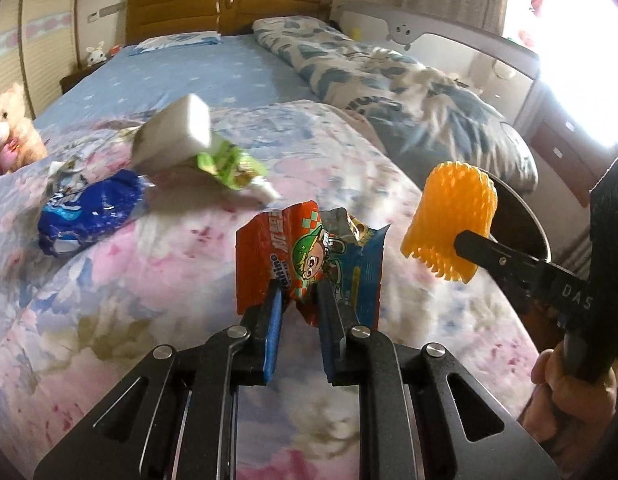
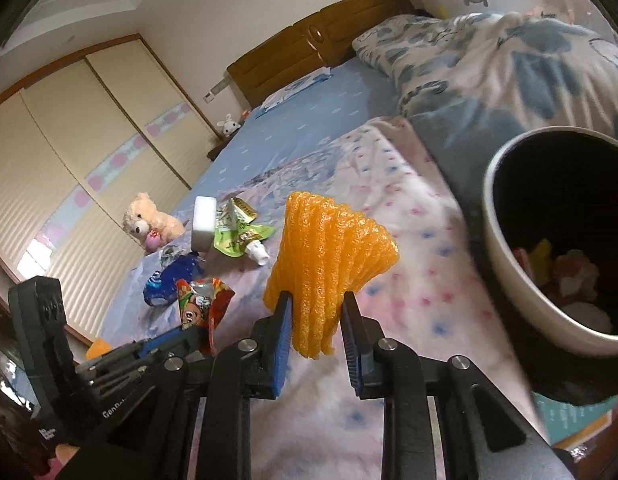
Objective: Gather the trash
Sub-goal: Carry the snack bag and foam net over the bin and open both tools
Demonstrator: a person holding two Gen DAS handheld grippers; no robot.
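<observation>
My left gripper (image 1: 299, 296) is shut on a torn red and blue snack wrapper (image 1: 309, 260), held up above the flowered quilt (image 1: 189, 280). In the right wrist view the same wrapper (image 2: 201, 304) shows at lower left in the left gripper (image 2: 197, 334). The right gripper (image 2: 317, 304) is shut on an orange foam fruit net (image 2: 325, 256), which hangs lifted off the bed; from the left wrist view the net (image 1: 453, 228) sits at the right. A round dark trash bin (image 2: 505, 280) with scraps inside stands close to the right of the net.
On the quilt lie a blue wrapper (image 1: 93, 212), a white box (image 1: 177, 132) and a green spout pouch (image 1: 229, 164). A teddy bear (image 1: 9, 128) sits at the left edge. A rolled duvet (image 1: 389, 80) lies along the right, the wooden headboard (image 1: 229, 12) beyond.
</observation>
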